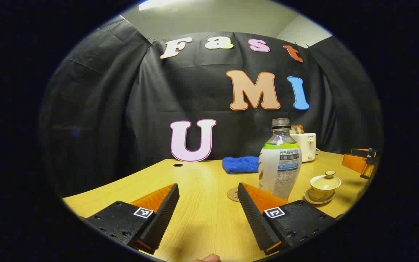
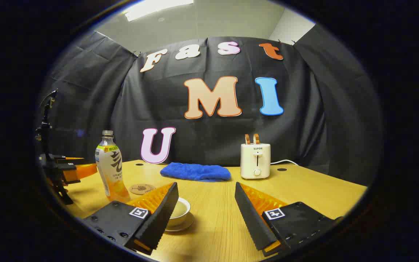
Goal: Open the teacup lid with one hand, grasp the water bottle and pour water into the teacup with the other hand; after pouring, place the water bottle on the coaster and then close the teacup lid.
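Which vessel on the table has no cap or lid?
The bottle: its neck is bare and open. The teacup, right of it in the left gripper view, wears a knobbed lid.

A: Black cloth wall (image 2: pixel 209 145) drapes behind a pale wooden tabletop (image 2: pixel 304 189).
B: And a ceiling light (image 2: pixel 158 7) glows above, off-white wall (image 2: pixel 289 25) peeking over the cloth's right.
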Demonstrator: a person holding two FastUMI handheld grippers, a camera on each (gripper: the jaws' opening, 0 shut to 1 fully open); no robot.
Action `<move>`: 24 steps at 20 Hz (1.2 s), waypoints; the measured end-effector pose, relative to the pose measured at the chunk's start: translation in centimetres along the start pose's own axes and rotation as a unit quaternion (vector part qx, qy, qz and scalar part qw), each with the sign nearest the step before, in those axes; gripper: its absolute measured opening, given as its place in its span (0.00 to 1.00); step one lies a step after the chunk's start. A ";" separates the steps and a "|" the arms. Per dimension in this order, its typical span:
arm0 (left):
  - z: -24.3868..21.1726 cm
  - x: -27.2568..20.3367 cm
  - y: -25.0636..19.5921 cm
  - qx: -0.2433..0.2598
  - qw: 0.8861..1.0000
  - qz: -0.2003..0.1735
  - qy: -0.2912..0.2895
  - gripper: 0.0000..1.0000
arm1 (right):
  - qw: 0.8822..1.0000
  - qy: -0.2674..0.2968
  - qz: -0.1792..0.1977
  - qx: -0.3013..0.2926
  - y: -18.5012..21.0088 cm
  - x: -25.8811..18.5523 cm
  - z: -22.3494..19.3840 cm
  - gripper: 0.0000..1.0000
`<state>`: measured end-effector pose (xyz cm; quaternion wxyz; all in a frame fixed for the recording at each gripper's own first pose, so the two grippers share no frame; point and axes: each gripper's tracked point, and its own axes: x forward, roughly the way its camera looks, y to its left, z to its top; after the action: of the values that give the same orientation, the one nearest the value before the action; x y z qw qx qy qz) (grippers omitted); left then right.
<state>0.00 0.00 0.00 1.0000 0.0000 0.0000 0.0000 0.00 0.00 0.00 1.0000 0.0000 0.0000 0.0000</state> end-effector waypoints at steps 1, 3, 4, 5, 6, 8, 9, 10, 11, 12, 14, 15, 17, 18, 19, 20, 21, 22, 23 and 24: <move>0.2 0.1 0.0 0.001 1.000 -0.001 -0.004 0.95 | 1.000 0.013 -0.002 0.002 -0.2 0.1 -0.5 0.94; 0.0 0.4 0.1 0.002 1.000 -0.002 -0.002 0.94 | 1.000 0.009 -0.001 0.001 -0.1 0.4 -0.2 0.94; 0.1 0.5 0.0 0.002 1.000 -0.005 -0.004 0.95 | 1.000 0.009 0.001 0.000 0.0 0.3 -0.1 0.94; -0.1 0.7 -0.1 0.001 1.000 -0.007 -0.003 0.95 | 1.000 0.008 0.002 0.000 0.0 0.3 -0.1 0.98; 0.0 1.0 -0.1 0.002 1.000 -0.005 -0.003 0.94 | 1.000 0.008 0.000 0.001 -0.1 0.4 -0.2 0.98; -0.1 1.2 0.1 0.002 1.000 -0.001 -0.002 0.95 | 1.000 0.009 -0.012 0.001 -0.5 0.4 -0.3 1.00; -0.1 1.3 0.0 0.002 1.000 -0.001 -0.002 0.95 | 1.000 0.009 -0.017 0.001 -0.5 0.5 -0.3 1.00; -0.1 1.4 -0.1 0.002 1.000 -0.004 -0.002 0.95 | 1.000 0.009 -0.020 0.000 -0.6 0.4 -0.3 1.00; -0.1 1.3 -0.2 0.002 1.000 -0.005 -0.004 0.95 | 1.000 0.009 -0.020 0.001 -0.6 0.4 -0.3 0.98; -0.1 1.4 -0.1 0.002 1.000 -0.004 -0.004 0.95 | 1.000 0.009 -0.020 0.001 -0.6 0.5 -0.3 0.98; -0.2 1.4 0.3 0.001 1.000 0.005 -0.004 0.95 | 1.000 0.008 -0.020 0.001 -0.6 0.6 -0.3 0.98; -0.2 1.4 0.4 0.001 1.000 0.009 -0.003 0.95 | 1.000 0.009 -0.020 0.001 -0.6 0.5 -0.4 0.98; -0.2 1.4 0.4 0.001 1.000 0.012 -0.003 0.95 | 1.000 0.006 -0.018 0.000 -0.5 0.5 -0.3 1.00; -0.2 1.5 0.4 0.001 1.000 0.013 -0.003 0.95 | 1.000 0.008 -0.018 0.000 -0.6 0.5 -0.3 0.98; -0.2 1.5 0.5 0.000 1.000 0.014 -0.004 0.94 | 1.000 0.008 -0.018 0.000 -0.5 0.5 -0.4 0.94; -0.2 1.5 0.5 0.000 1.000 0.015 -0.003 0.95 | 1.000 0.007 -0.020 0.000 -0.5 0.5 -0.3 0.96; -0.3 1.4 0.5 0.000 1.000 0.014 -0.003 0.95 | 1.000 0.008 -0.020 0.000 -0.6 0.5 -0.4 0.98; -0.3 1.4 0.5 0.001 1.000 0.012 -0.003 0.95 | 1.000 0.008 -0.022 0.000 -0.7 0.5 -0.4 0.98; -0.3 1.4 0.5 0.001 1.000 0.012 -0.003 0.95 | 1.000 0.007 -0.024 0.000 -0.7 0.5 -0.4 0.98; -0.3 1.5 0.4 0.001 1.000 0.012 -0.003 0.95 | 1.000 0.007 -0.028 0.000 -0.9 0.6 -0.3 0.98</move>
<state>1.49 0.44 -0.26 0.9999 0.0008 -0.0031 0.0118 0.63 -0.92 -0.34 0.9996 -0.0003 0.0072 -0.0284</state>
